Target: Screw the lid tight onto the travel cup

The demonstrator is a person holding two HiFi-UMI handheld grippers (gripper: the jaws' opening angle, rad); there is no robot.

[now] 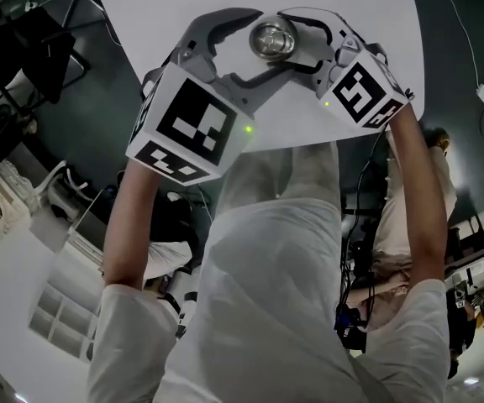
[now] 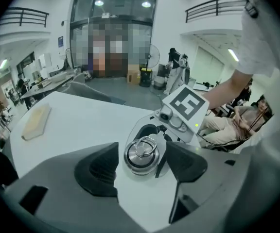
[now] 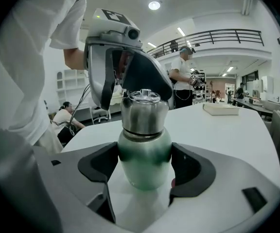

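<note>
While the white desk (image 1: 141, 7) carries the travel cup (image 3: 145, 154) upright toward its near side, the right claw (image 3: 145, 171) is clamped on the cup's green body. The steel lid (image 2: 141, 154) already sits on the neck. The left claw (image 2: 142, 170) stands apart around it, pads clear. Final tightening probably remains, though how tight the lid is cannot be judged.
</note>
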